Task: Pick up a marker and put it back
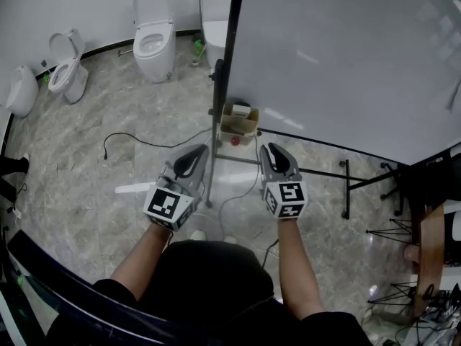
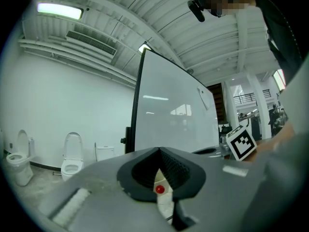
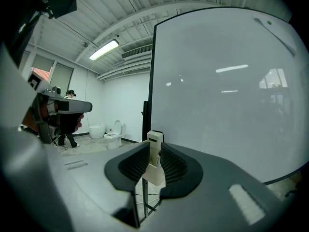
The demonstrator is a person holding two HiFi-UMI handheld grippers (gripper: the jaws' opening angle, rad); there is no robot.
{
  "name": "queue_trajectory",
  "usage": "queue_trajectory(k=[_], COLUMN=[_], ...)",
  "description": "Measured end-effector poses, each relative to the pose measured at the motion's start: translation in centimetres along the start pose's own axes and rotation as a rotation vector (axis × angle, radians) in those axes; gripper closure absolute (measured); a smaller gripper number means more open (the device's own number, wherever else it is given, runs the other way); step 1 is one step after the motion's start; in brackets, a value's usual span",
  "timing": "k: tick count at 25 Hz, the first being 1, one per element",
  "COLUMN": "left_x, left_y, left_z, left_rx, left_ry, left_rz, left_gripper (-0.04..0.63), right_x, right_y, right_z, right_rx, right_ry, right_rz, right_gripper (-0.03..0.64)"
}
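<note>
A beige holder box (image 1: 240, 119) hangs at the lower left corner of the whiteboard (image 1: 346, 56). A red marker end (image 1: 235, 141) shows just below it. My left gripper (image 1: 189, 163) is short of the board's left edge, level, its tips together. In the left gripper view the red marker end (image 2: 159, 189) and the box (image 2: 164, 204) show through the slit under the meeting pads. My right gripper (image 1: 277, 161) is beside it, apart from the box. Its jaws stand a little apart with nothing in them. The box (image 3: 155, 174) and a white block (image 3: 155, 143) on it show far off through the gap.
The whiteboard stands on a black metal frame (image 1: 346, 186) with feet on the marble floor. A black cable (image 1: 137, 139) and a white strip (image 1: 133, 188) lie on the floor at left. Toilets (image 1: 153, 38) stand along the far wall. Furniture (image 1: 431, 251) crowds the right edge.
</note>
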State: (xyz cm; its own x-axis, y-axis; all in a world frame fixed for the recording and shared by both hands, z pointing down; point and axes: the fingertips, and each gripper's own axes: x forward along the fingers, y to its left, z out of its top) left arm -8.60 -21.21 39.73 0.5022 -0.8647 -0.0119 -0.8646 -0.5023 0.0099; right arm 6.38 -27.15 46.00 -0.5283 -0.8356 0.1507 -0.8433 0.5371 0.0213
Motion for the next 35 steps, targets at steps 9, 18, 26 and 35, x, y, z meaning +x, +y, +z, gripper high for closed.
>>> queue_trajectory(k=[9,18,26,35], left_x=[0.0,0.1,0.5,0.4], left_y=[-1.3,-3.0,-3.7,-4.2], left_z=[0.3,0.4,0.5,1.3], left_rx=[0.006,0.008,0.008,0.006], left_ry=[-0.004,-0.009,-0.008,-0.014], left_rz=[-0.041,-0.083,-0.117,-0.133], left_gripper=[0.592,0.592,0.592,0.592], right_x=[-2.5,-4.9,-6.7,-8.8], right_y=[0.8,2.0,2.7,3.2], right_z=[2.3,4.3,6.2,7.5], right_rx=[-0.002,-0.005,-0.006,-0.001], right_ry=[-0.05,-0.098,-0.133,-0.164], right_rz=[-0.006,0.005,0.002,-0.014], right_gripper=[0.56,0.578,0.589,0.607])
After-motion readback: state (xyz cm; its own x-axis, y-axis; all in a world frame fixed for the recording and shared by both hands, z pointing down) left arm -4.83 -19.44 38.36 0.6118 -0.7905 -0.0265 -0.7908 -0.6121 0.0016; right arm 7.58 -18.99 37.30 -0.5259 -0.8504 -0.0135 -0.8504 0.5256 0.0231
